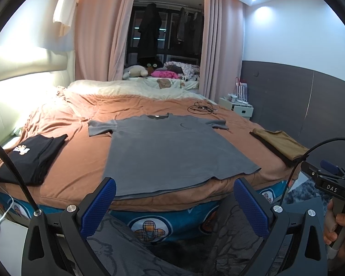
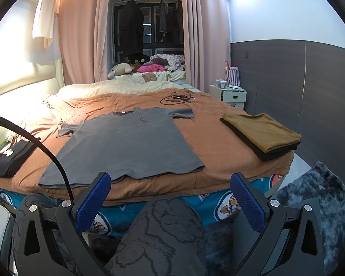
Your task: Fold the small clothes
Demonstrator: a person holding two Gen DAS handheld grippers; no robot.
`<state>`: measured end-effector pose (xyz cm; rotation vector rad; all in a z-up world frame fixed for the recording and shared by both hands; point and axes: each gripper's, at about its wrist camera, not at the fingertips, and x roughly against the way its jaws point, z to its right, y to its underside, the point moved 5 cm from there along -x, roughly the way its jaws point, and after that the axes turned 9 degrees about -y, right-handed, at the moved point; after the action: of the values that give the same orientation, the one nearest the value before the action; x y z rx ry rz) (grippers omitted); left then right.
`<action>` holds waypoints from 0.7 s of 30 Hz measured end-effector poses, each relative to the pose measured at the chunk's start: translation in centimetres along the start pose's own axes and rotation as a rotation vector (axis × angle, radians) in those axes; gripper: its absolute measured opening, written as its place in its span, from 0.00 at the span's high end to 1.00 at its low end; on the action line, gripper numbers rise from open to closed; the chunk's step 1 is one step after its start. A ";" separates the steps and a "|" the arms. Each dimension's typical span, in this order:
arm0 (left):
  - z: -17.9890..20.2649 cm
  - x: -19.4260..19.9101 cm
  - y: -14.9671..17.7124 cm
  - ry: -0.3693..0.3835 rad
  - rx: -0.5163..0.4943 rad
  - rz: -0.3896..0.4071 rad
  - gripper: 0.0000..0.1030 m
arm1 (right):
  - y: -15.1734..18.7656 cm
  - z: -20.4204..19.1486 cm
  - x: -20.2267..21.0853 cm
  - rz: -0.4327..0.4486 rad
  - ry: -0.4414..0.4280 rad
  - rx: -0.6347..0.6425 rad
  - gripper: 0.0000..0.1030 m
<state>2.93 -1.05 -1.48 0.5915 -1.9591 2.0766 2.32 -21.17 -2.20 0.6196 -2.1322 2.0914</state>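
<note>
A grey T-shirt (image 1: 170, 147) (image 2: 126, 145) lies spread flat on the orange bedspread, sleeves out, collar away from me, hem near the bed's front edge. My left gripper (image 1: 174, 192) hovers open just in front of the hem, nothing between its blue pads. In the right wrist view my right gripper (image 2: 170, 187) is open too, held off the bed's front edge, to the right of the shirt's hem corner. A hand (image 1: 338, 225) holding the right gripper's handle shows at the far right of the left wrist view.
A folded black garment (image 1: 32, 158) (image 2: 11, 158) lies on the bed's left. A folded tan and black stack (image 1: 280, 145) (image 2: 264, 133) sits by the right edge. Cables (image 1: 202, 109) lie beyond the collar. A white nightstand (image 2: 233, 96) and dark rug (image 2: 322, 197) are at right.
</note>
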 end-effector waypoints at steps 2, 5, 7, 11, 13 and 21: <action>-0.1 -0.1 0.1 -0.002 0.000 -0.003 0.00 | 0.0 0.0 0.0 -0.002 0.002 0.000 0.00; -0.3 -0.2 0.1 -0.005 0.003 -0.007 0.00 | 0.0 -0.1 -0.1 -0.001 0.000 0.000 0.00; -0.4 -0.3 0.1 -0.005 0.005 -0.008 0.00 | -0.1 -0.1 0.0 0.002 0.001 -0.002 0.00; -0.6 -0.4 0.1 -0.006 0.004 -0.009 0.00 | 0.0 0.0 -0.1 0.006 -0.001 -0.009 0.00; -0.7 -0.4 0.2 -0.005 0.004 -0.011 0.00 | 0.0 0.1 -0.2 0.009 0.001 -0.009 0.00; -1.6 -1.8 0.1 -0.018 0.009 -0.029 0.00 | -0.4 -0.4 -2.1 -0.021 0.009 -0.001 0.00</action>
<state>4.29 0.74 -2.44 0.6379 -1.9399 2.0715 4.29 -20.30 -2.50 0.6285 -2.1126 2.0779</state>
